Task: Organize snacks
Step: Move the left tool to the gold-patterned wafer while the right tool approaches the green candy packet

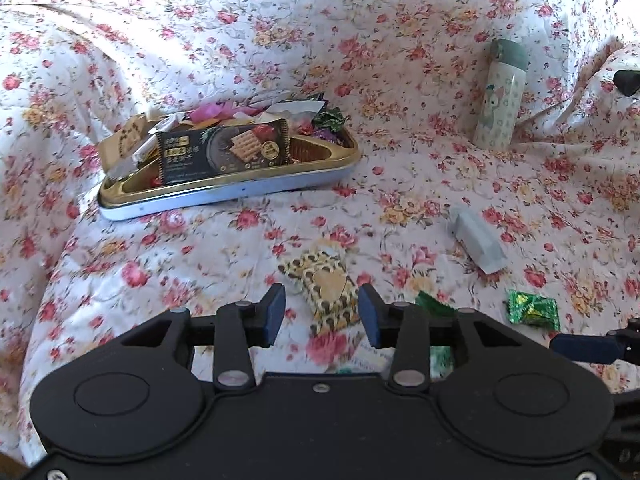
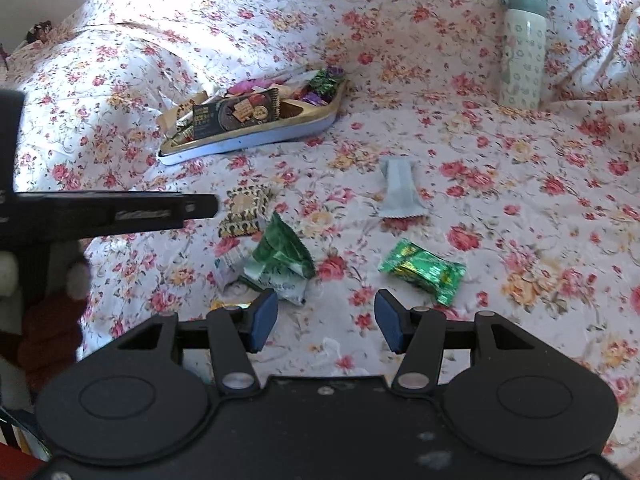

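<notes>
On the bed, whose floral sheet point(image 1: 400, 80) carries everything, the tin tray point(image 1: 224, 196) of snacks lies toward the far left, with the leopard-print packet point(image 1: 326, 292) nearer. The left hand-held gripper point(image 1: 322, 314) hangs released, its jaws apart, the packet's near end showing between them with no pad pressing on it. Further right, the right hand-held gripper point(image 2: 326, 320) is also released over bare sheet, a crumpled green-and-white wrapper point(image 2: 280, 260) just beyond its left finger and a green candy point(image 2: 422, 270) just beyond its right.
</notes>
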